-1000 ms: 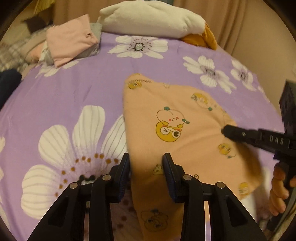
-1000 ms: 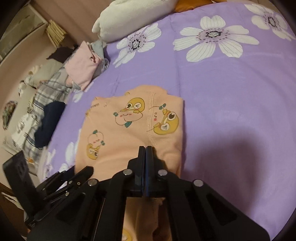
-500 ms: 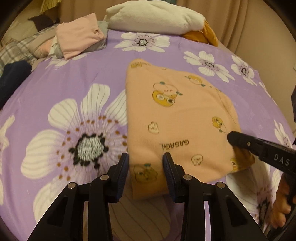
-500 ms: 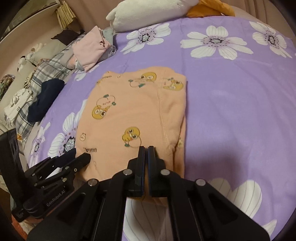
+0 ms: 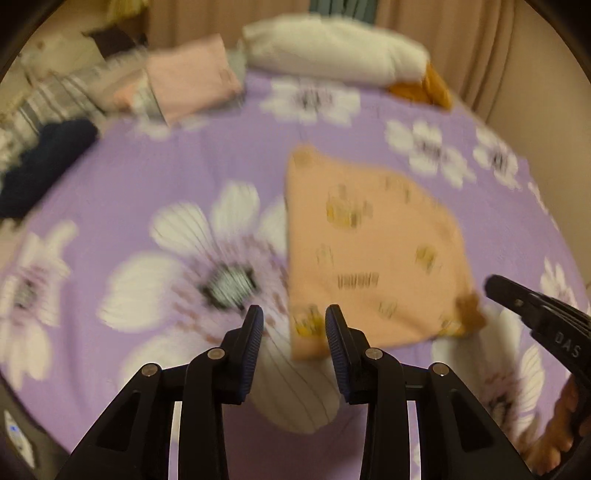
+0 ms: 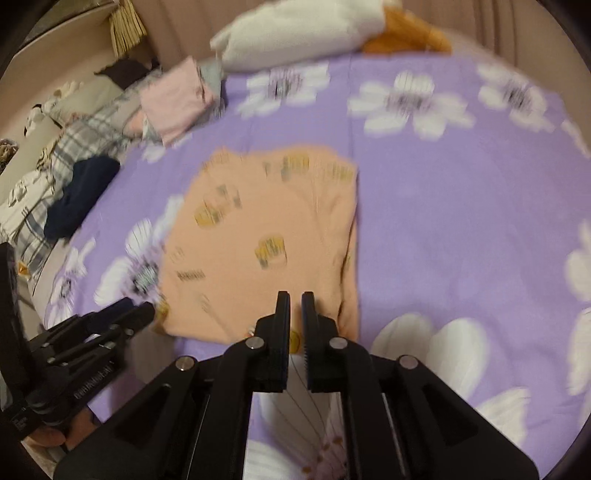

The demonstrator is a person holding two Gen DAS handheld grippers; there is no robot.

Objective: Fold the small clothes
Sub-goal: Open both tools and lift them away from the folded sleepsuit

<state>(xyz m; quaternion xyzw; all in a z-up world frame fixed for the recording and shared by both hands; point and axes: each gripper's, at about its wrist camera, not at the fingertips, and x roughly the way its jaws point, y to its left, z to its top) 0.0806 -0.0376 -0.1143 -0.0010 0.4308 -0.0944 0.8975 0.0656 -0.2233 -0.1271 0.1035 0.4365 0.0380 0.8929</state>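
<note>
Taking the peach garment (image 6: 266,236) as our landmark: it lies folded flat on the purple flowered sheet (image 6: 443,229), a rough rectangle.

Far left of it, a dark blue bundle (image 6: 83,195) and a plaid pile (image 6: 77,147). Beyond them, a folded pink piece (image 6: 173,99). Behind the garment, a white pillow (image 6: 295,29).

At its near left corner, our left gripper (image 5: 293,325) stands part open with nothing between the jaws; the cloth lies beneath them, unheld.

At its near right edge, our right gripper (image 6: 295,306) is opening, a narrow gap showing, no cloth pinched.

Both views are blurred. We judge the fold laid. To finish well: lift both grippers clear without snagging the near edge, then check the corners line up.
</note>
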